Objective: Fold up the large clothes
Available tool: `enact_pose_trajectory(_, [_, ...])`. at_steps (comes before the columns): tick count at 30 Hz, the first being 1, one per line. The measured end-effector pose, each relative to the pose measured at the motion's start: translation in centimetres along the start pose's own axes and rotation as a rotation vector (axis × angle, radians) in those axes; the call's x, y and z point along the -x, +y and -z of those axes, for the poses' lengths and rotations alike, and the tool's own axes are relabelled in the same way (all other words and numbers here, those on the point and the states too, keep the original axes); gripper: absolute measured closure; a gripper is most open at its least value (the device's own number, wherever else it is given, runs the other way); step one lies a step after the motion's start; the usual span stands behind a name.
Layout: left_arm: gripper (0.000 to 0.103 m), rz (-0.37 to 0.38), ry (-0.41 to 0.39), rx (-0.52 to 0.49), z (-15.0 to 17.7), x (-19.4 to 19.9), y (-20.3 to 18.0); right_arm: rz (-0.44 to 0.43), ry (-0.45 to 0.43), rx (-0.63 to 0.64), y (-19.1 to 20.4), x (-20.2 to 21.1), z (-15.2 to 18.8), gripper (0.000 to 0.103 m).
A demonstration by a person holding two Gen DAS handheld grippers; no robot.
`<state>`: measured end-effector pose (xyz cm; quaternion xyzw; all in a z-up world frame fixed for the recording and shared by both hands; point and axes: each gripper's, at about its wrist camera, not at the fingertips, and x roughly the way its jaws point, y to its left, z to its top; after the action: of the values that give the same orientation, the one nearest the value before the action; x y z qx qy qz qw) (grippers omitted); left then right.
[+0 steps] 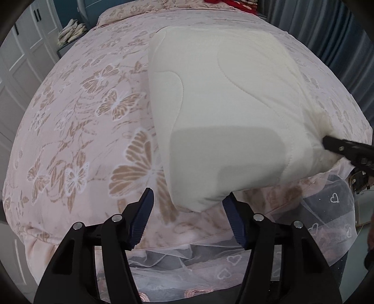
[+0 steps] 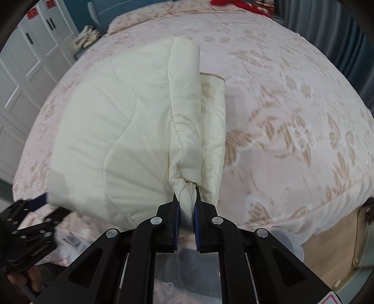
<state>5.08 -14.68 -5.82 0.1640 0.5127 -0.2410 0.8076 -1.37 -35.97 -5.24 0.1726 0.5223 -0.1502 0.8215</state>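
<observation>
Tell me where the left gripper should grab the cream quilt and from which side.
Judging by its pose, grip the near left corner of the cream quilt, coming straight in from the bed's foot. That corner juts toward the open left gripper, while the right gripper already pinches the opposite near corner.

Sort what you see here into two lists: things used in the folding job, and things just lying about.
In the job:
cream quilted padded cover
right gripper, shut on its corner
left gripper, open at its near edge

Lying about:
pink butterfly-print bedspread
red fabric
white wardrobe doors
sheer heart-patterned netting
</observation>
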Motion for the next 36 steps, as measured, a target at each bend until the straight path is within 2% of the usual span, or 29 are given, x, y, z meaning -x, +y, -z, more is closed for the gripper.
enact_pose_trajectory(4, [0.047, 0.018, -0.036, -0.017, -0.4, 2.3, -0.6, 0.061, 0.014, 0.024, 0.3, -2.5, 0.5, 0.095])
enact_pose_trajectory(6, [0.047, 0.002, -0.072, -0.020, -0.8, 3.5, -0.6, 0.085, 0.032, 0.041, 0.5, -4.0, 0.8, 0.095])
enact_pose_trajectory(11, [0.047, -0.025, -0.121, -0.021, -2.4, 4.9, -0.6, 0.081, 0.049, 0.043, 0.5, -5.0, 1.0, 0.095])
enact_pose_trajectory(16, [0.047, -0.039, -0.121, -0.043, -3.8, 3.9, -1.8, 0.052, 0.063, 0.021, 0.1, -5.3, 1.0, 0.095])
enact_pose_trajectory(20, [0.047, -0.038, -0.075, -0.055, -4.7, 1.6, -3.3, 0.051, 0.071, 0.020, 0.1, -5.4, 0.9, 0.095])
enact_pose_trajectory(29, [0.046, -0.067, -0.036, -0.068, -4.1, -0.9, -3.8, 0.071, 0.112, 0.052, 0.5, -5.8, 1.0, 0.093])
enact_pose_trajectory(32, [0.046, -0.076, -0.026, -0.062, -3.6, -1.6, -3.2, 0.077, 0.133, 0.060, 0.9, -5.0, 0.6, 0.090])
enact_pose_trajectory(35, [0.046, -0.077, -0.015, -0.034, -3.5, -2.2, -2.2, 0.072, 0.117, 0.047, 1.1, -2.9, 0.0, 0.089])
enact_pose_trajectory(36, [0.046, -0.073, -0.014, -0.022, -3.6, -2.2, -2.0, 0.069, 0.103, 0.040, 1.1, -1.8, -0.3, 0.085])
